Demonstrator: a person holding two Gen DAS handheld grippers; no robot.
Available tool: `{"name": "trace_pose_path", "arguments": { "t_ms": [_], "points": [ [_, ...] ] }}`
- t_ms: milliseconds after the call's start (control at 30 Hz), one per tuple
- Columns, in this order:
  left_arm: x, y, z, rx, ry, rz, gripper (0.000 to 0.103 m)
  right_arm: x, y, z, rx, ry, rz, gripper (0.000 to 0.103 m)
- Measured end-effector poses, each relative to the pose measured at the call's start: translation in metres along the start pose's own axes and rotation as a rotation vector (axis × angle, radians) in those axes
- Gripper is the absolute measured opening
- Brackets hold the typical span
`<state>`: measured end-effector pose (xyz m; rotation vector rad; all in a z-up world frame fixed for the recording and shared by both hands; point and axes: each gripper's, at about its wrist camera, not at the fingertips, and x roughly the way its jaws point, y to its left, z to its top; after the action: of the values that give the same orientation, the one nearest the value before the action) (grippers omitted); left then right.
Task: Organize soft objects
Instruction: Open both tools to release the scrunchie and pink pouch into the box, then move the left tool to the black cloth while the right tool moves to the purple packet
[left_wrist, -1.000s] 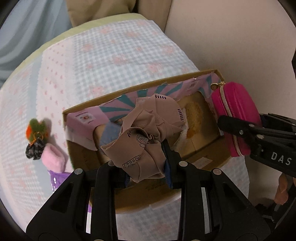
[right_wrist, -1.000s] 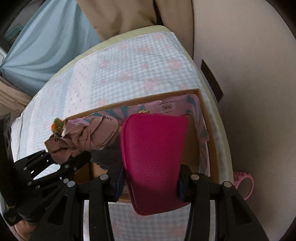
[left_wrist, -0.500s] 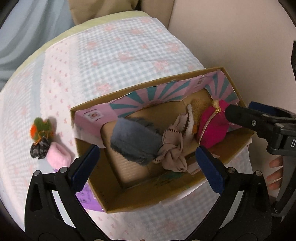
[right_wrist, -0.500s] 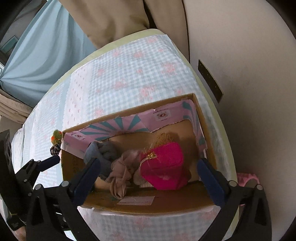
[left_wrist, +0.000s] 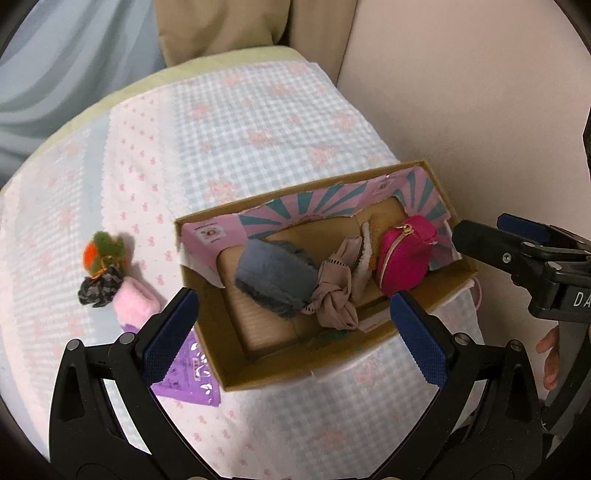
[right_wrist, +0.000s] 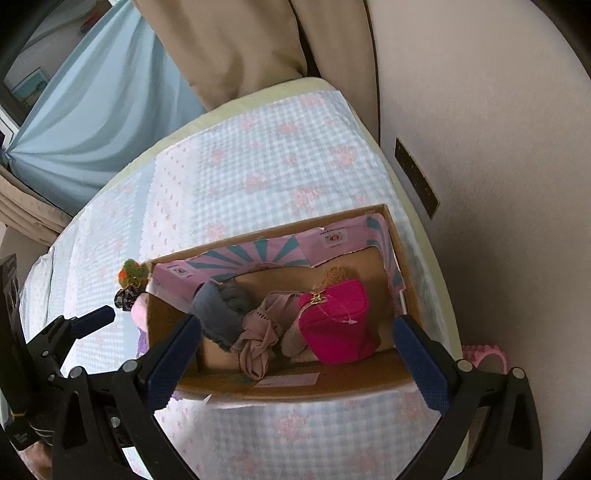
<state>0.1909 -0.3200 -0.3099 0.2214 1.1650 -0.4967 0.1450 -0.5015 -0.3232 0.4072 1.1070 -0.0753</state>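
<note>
A cardboard box (left_wrist: 207, 325) (right_wrist: 295, 384) with pink and teal lining stands on the checked bedspread. Inside lie a grey fuzzy item (left_wrist: 273, 277) (right_wrist: 218, 310), a knotted beige cloth (left_wrist: 334, 299) (right_wrist: 260, 332) and a magenta zip pouch (left_wrist: 404, 254) (right_wrist: 336, 321). My left gripper (left_wrist: 295, 328) is open and empty above the box's near side. My right gripper (right_wrist: 295, 354) is open and empty above the box's near edge; its finger also shows in the left wrist view (left_wrist: 491, 247).
Left of the box lie a green and orange felt toy (left_wrist: 105, 251) (right_wrist: 133, 271), a dark scrunchie (left_wrist: 98, 290), a pink fluffy piece (left_wrist: 135, 304) and a purple packet (left_wrist: 192, 373). A pink ring (right_wrist: 487, 356) lies by the wall at right. Curtains hang behind the bed.
Both grippers opened and let go: the beige cloth and the magenta pouch dropped into the box. Both grippers then drew back and up from the box.
</note>
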Motion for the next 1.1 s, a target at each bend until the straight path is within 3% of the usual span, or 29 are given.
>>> {"name": "trace_pose_path", "arguments": {
  "t_ms": [400,700,867,1100],
  "points": [
    [-0.112,0.022,-0.022,-0.066,-0.133,0.028,0.103,-0.088,0.065,-0.01,-0.131,-0.081,-0.035,0.103],
    [-0.195,0.073,-0.066,-0.146,-0.22,0.124,0.103,-0.138,0.133,-0.021,-0.24,-0.176,-0.01,0.103],
    [-0.225,0.106,-0.087,-0.165,-0.253,0.175,0.103,-0.157,0.171,-0.033,-0.295,-0.228,0.002,0.103],
    [-0.246,0.162,-0.104,-0.169,-0.285,0.148,0.103,-0.163,0.213,-0.052,-0.303,-0.244,0.015,0.103]
  ]
}}
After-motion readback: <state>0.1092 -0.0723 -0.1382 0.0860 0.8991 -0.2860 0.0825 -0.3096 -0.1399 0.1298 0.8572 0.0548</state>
